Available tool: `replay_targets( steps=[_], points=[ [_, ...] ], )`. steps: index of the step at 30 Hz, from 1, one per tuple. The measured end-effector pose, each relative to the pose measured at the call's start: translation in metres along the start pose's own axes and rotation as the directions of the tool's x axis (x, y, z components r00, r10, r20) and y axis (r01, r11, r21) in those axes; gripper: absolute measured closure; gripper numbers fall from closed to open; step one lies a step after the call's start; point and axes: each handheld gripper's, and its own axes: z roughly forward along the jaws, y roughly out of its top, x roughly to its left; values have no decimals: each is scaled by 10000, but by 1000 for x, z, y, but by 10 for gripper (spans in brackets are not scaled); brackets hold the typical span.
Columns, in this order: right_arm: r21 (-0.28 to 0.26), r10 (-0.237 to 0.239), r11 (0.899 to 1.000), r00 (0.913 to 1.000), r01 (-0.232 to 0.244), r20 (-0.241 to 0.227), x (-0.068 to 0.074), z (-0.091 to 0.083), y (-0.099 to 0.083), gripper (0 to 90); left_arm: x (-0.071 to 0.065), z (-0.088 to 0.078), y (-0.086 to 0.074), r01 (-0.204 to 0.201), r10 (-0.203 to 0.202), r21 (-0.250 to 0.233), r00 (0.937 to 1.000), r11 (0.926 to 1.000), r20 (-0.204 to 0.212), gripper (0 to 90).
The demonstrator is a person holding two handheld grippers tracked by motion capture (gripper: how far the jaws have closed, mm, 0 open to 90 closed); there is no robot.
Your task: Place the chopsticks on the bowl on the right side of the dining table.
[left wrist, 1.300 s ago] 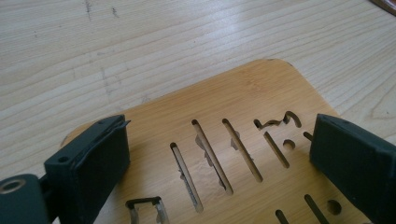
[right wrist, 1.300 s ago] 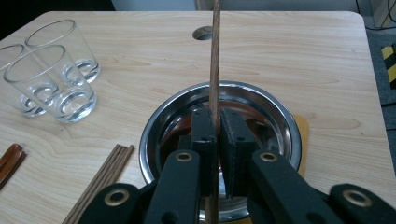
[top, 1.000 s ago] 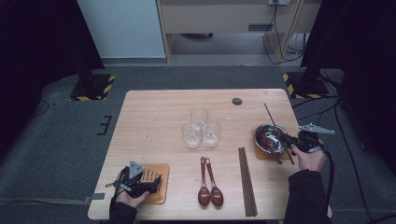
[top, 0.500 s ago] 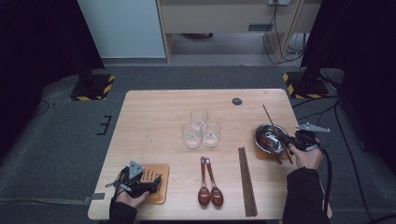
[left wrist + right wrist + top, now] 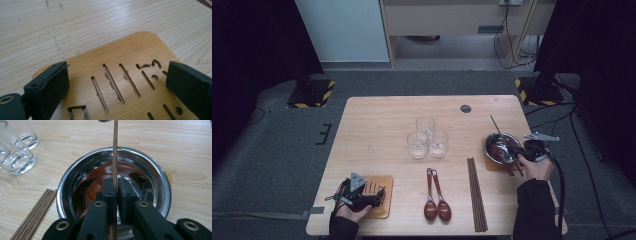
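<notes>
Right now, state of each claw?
Left claw: open, jaws either side of the wooden coaster, not pressing.
Right claw: shut on a chopstick over the bowl.

Readable text: I can make out none from here.
Wooden coaster [image 5: 130, 82]: I see cut-out slots, no legible lettering.

Left gripper [image 5: 117, 82]: jaws wide apart, one at each side of the board.
Slotted wooden board [image 5: 125, 57]: flat on the table [image 5: 75, 22], rounded corner farthest away.
Contact: jaws perhaps resting on it, hard to tell.
</notes>
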Motion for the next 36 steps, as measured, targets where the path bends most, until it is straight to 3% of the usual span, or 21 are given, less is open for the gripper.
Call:
replay_targets(
  steps=[15, 20, 26, 36],
  points=[
    [286, -86, 9996, 9999, 84, 76, 1, 5, -1, 846, 0, 0, 0, 2, -2, 5, 10000, 10000, -3, 38],
    [394, -11, 9992, 10000, 7, 94, 0, 4, -1, 762, 0, 0, 0, 4, -4, 2, 10000, 10000, -2, 38],
    [-53, 154, 9999, 9997, -153, 212, 0, -6, 1, 636, 0, 0, 0, 4, -4, 1, 10000, 10000, -1, 38],
    [-491, 329, 9983, 9994, -327, 50, 7, -26, 3, 541, 0, 0, 0, 3, -3, 2, 10000, 10000, -3, 38]
  ],
)
